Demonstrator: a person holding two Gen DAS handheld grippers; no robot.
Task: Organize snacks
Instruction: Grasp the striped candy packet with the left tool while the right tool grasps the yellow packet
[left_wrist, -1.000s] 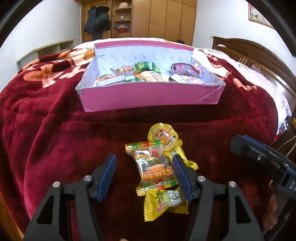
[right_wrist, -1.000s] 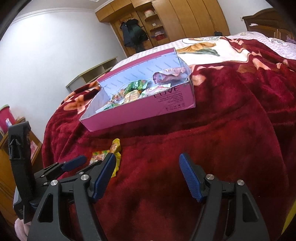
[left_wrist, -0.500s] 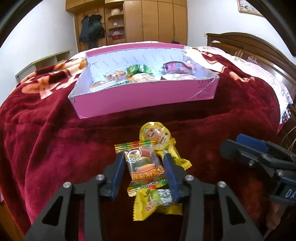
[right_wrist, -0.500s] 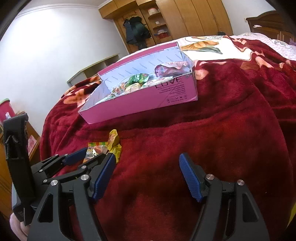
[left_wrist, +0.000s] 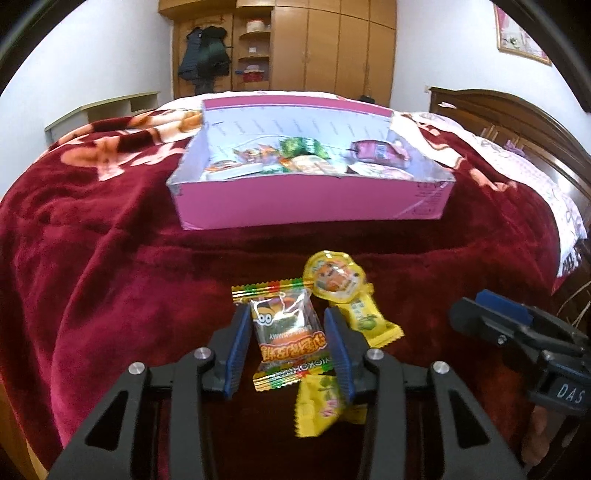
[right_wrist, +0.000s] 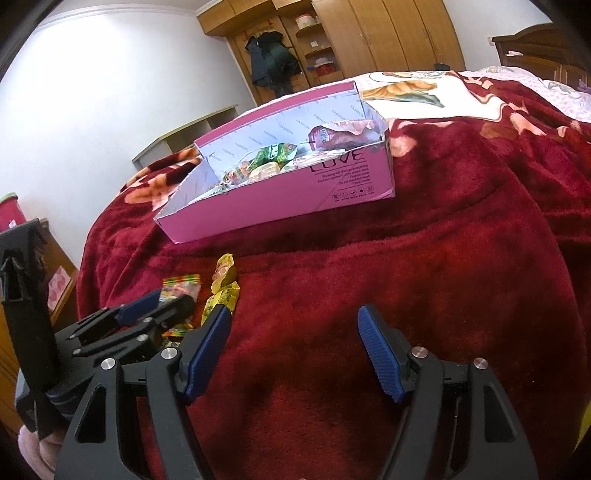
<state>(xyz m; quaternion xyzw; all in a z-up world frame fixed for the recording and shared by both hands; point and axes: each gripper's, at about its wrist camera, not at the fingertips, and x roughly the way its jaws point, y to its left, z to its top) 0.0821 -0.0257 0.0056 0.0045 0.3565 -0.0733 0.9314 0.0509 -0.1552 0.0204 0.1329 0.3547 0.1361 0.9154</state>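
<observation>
Snack in a clear, rainbow-edged plastic wrapper (left_wrist: 286, 339) lies on the red plush blanket (left_wrist: 110, 295), clamped between left gripper (left_wrist: 290, 347) pads; grasp made, next lift toward pink cardboard box (left_wrist: 310, 203) at 12 o'clock; right gripper (right_wrist: 295, 354) gapes empty.

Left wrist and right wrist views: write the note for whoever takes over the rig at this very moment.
Left gripper: shut on the gummy packet, just above the red blanket.
Right gripper: open, empty, over bare blanket.
Pink box: ahead on the bed, already holding several snacks.
Left outside: the held packet, the round yellow jelly cup, the yellow candy beside it, the yellow packet nearest.
Next, probably: carry the packet to the box.
</observation>
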